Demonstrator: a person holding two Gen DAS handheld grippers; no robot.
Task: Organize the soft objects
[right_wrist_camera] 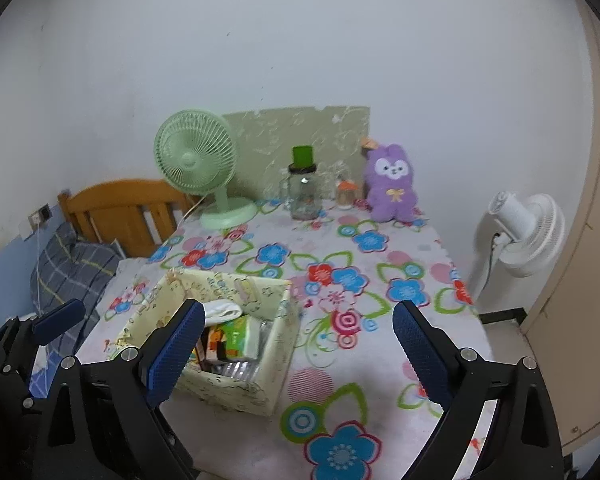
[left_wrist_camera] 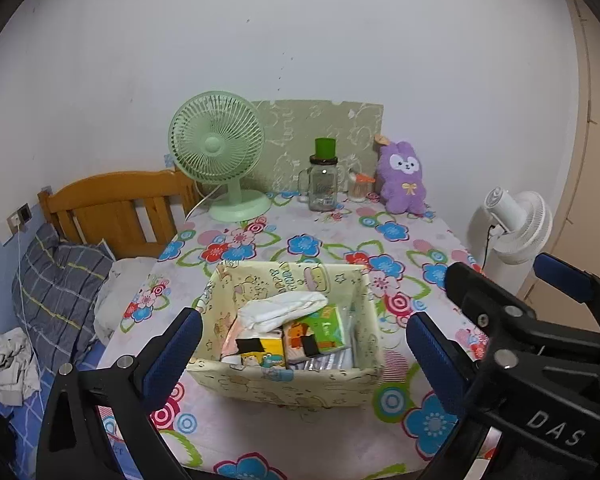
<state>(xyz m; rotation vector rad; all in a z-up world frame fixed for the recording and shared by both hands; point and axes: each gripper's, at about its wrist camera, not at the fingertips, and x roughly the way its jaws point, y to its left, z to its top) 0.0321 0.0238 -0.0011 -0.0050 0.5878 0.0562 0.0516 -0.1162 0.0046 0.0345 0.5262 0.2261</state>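
Fingers of the left gripper (left_wrist_camera: pixel 304 354) are seen spread wide, with nothing held between them; the blue pads (left_wrist_camera: pixel 174 356) frame the fabric storage box (left_wrist_camera: pixel 284 384), which sits on the table just ahead. The right gripper (right_wrist_camera: pixel 296 354) is likewise spread apart and empty, and is held above the near part of the table, to the right of the box. In the left wrist view, the right gripper's black frame is seen at the lower right edge.

The box is pale yellow with a cartoon print, and is open at the top. Inside it, a white rolled cloth (left_wrist_camera: pixel 284 308) is laid over two colourful tissue packs (left_wrist_camera: pixel 296 340), and something clear and plastic is seen along the right inner wall; what it is cannot be told.

The table (left_wrist_camera: pixel 340 248) is covered by a floral cloth in blue, red and green. At its far end, against the wall, a purple plush rabbit (left_wrist_camera: pixel 404 178) is propped upright, well apart from the box. Beside it a small container with an orange top (left_wrist_camera: pixel 358 190), a glass jar mug with a green cap (left_wrist_camera: pixel 323 178) and a green desk fan (left_wrist_camera: pixel 220 156) are lined up. A patterned board (left_wrist_camera: pixel 320 128) is leaned behind them.

A wooden bed headboard (left_wrist_camera: pixel 120 208) and a grey plaid pillow (left_wrist_camera: pixel 60 292) are seen to the left, and a white standing fan (left_wrist_camera: pixel 516 224) to the right.
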